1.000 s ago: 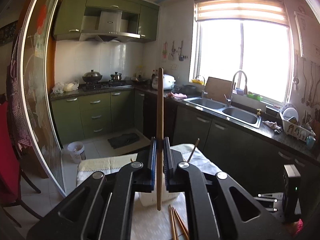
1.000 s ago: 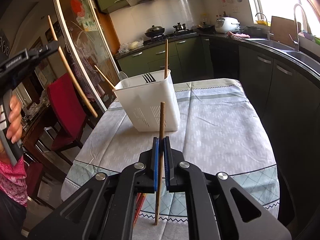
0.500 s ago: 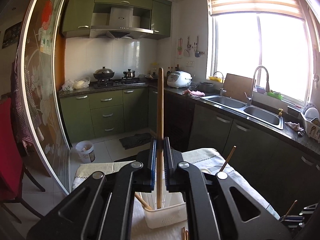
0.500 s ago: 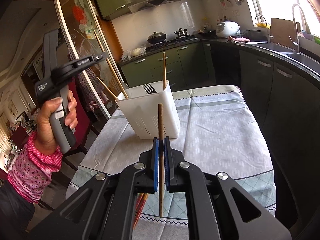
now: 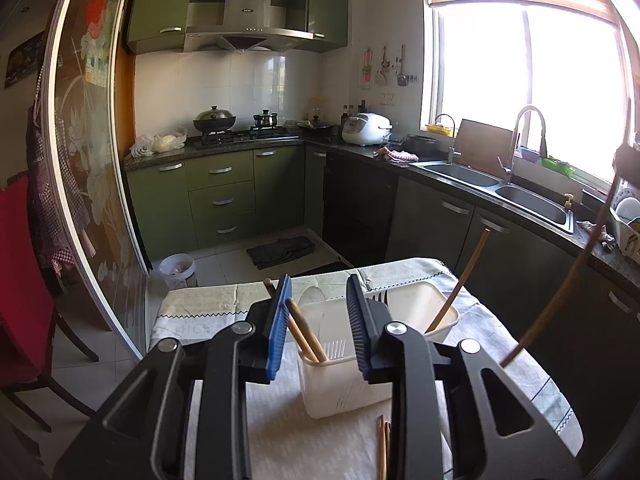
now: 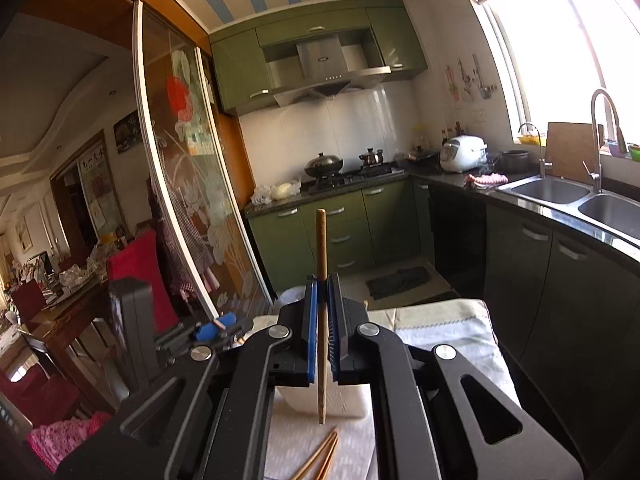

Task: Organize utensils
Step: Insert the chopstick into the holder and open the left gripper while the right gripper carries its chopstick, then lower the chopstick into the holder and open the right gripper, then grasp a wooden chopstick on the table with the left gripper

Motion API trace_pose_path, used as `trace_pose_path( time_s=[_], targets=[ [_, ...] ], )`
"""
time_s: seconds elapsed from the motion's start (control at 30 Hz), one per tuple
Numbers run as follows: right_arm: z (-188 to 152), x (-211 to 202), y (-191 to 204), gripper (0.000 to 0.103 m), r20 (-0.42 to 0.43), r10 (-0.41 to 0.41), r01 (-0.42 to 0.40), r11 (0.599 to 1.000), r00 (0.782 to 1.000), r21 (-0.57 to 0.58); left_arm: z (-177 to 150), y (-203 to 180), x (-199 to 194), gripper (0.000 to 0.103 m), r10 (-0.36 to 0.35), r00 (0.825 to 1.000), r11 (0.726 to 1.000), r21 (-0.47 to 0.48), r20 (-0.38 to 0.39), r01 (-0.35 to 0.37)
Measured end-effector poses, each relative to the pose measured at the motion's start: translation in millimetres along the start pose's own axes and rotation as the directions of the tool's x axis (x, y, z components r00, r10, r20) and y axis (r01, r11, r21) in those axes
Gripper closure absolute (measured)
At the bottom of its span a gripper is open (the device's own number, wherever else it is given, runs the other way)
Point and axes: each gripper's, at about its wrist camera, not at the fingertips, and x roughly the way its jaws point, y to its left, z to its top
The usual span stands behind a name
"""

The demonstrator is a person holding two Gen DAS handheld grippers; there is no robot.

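My left gripper is open above the white utensil holder. Two wooden chopsticks lean in the holder's near left compartment. Another chopstick leans in the far right compartment, next to a fork. My right gripper is shut on an upright wooden chopstick, just in front of the holder. That held chopstick also shows at the right of the left wrist view. The left gripper shows at the lower left of the right wrist view.
Loose chopsticks lie on the pale tablecloth before the holder; they also show in the left wrist view. Green cabinets, a stove and a double sink line the kitchen behind. A red chair stands at left.
My left gripper moved down over the holder and opened, letting its chopstick drop into the near left compartment. My right gripper, still holding its chopstick, moved in close to the holder and tilted up.
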Motion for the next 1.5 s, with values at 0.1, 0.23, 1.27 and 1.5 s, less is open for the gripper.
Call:
trace_pose_path(
  time_s=[0.1, 0.23, 1.27, 1.5],
  targets=[
    [21.2, 14.6, 7.4, 0.097, 0.068, -0.024, 0.025, 0.999, 0.997, -0.020, -4.8, -1.2, -12.2, 0.068, 0.025, 1.000, 1.000, 0.015, -0.002, -0.025],
    [30.8, 52.5, 9.8, 0.097, 0.045, -0.069, 0.071, 0.997, 0.997, -0.045, -11.4, 0.4, -24.4, 0.062, 0.033, 0.999, 0.999, 0.002, -0.018, -0.033],
    [-63.9, 6.0, -26.2, 0.084, -0.182, -0.051, 0.037, 0.996, 0.982, -0.078, -127.5, -53.2, 59.3, 0.069, -0.135, 0.726, 0.984, -0.004, -0.675, 0.180],
    [-93.2, -11.5, -59.5, 0.084, -0.244, -0.059, 0.057, 0.998, 0.968, -0.017, -142.1, -56.9, 72.0, 0.072, -0.140, 0.677, 0.981, -0.009, -0.722, 0.193]
  ],
)
